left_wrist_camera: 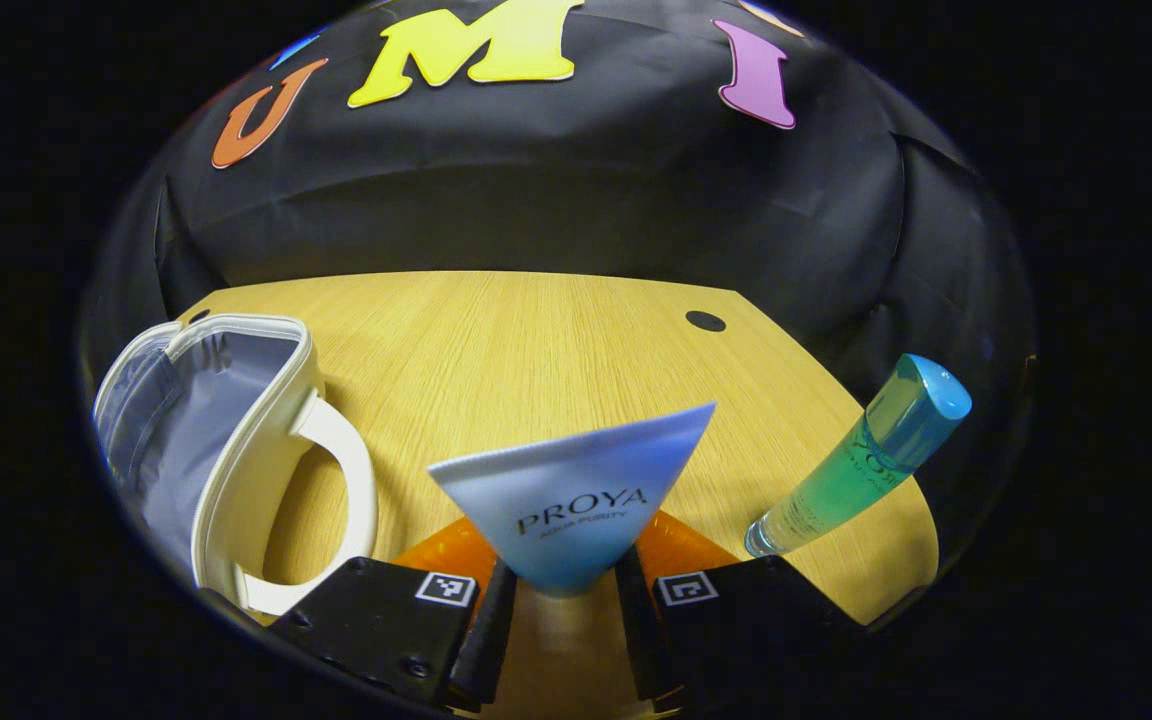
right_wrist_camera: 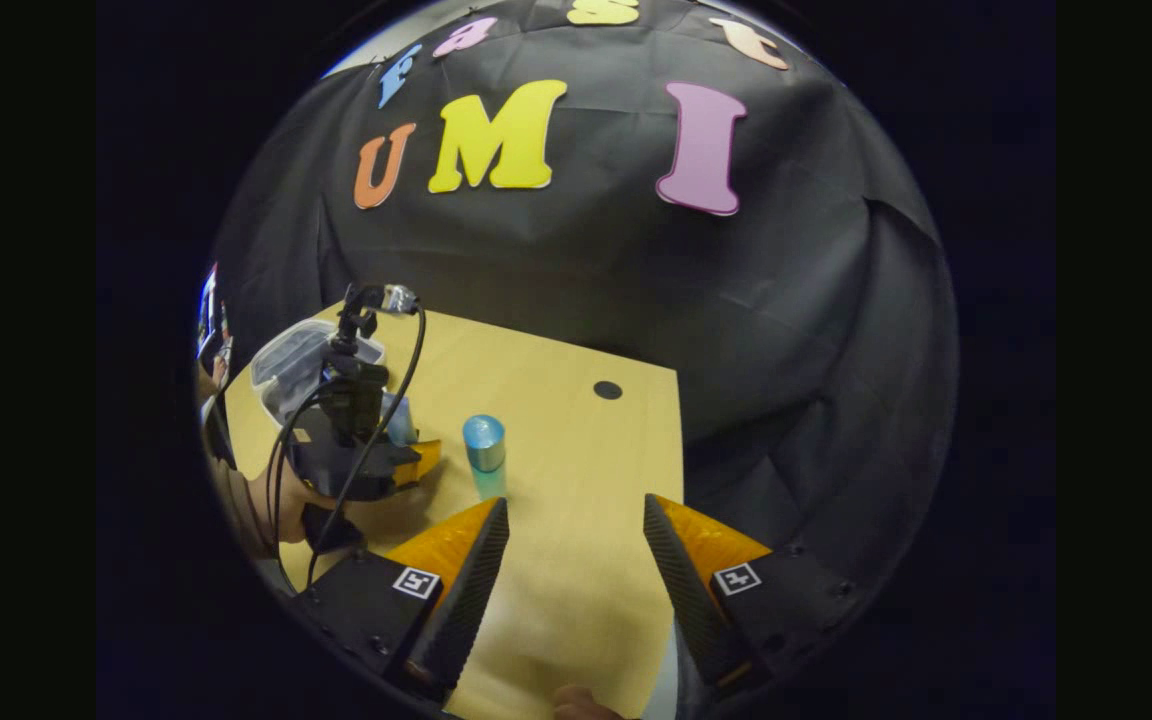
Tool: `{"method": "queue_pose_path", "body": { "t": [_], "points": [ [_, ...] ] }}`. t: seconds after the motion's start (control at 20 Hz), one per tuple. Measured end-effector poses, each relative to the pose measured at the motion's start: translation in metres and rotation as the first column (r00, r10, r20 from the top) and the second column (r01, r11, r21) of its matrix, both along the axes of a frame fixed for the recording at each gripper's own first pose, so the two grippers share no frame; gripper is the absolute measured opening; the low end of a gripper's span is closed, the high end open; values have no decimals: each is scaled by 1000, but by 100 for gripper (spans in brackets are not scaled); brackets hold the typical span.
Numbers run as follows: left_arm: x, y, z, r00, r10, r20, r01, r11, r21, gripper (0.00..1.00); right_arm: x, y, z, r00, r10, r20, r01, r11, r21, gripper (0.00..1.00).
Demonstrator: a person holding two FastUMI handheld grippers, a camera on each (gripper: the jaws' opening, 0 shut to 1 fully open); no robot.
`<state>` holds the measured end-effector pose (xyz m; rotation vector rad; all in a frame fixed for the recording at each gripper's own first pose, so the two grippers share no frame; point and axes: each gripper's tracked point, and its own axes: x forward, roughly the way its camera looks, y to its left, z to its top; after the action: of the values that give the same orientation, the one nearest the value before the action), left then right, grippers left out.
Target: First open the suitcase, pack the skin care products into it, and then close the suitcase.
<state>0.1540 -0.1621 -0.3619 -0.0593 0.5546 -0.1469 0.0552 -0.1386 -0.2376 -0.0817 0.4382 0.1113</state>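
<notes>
Case: white, open, grey lining, contents hidden
Left gripper: fingers clamped on blue tube, right of case
Bottle: green, farther right of case
Right gripper: fingers apart, holding nothing

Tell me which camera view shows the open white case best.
The left gripper view: the white case sits close, its lid up and its grey lining and handle plain. In the right gripper view it is small, far off, partly behind the left gripper.
</notes>
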Motion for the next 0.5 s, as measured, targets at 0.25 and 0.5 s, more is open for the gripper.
{"method": "queue_pose_path", "body": {
  "t": [0.25, 0.5],
  "points": [
    [-30, 20, 21, 998, 43, -50, -42, 999, 16, 49, 28, 46, -13, 996, 86, -10, -85, 996, 34, 80],
    [-82, 45, 69, 990, 117, -80, -116, 993, 12, 49, 67, 82, -47, 991, 124, -39, -121, 990, 68, 81]
  ]
}}
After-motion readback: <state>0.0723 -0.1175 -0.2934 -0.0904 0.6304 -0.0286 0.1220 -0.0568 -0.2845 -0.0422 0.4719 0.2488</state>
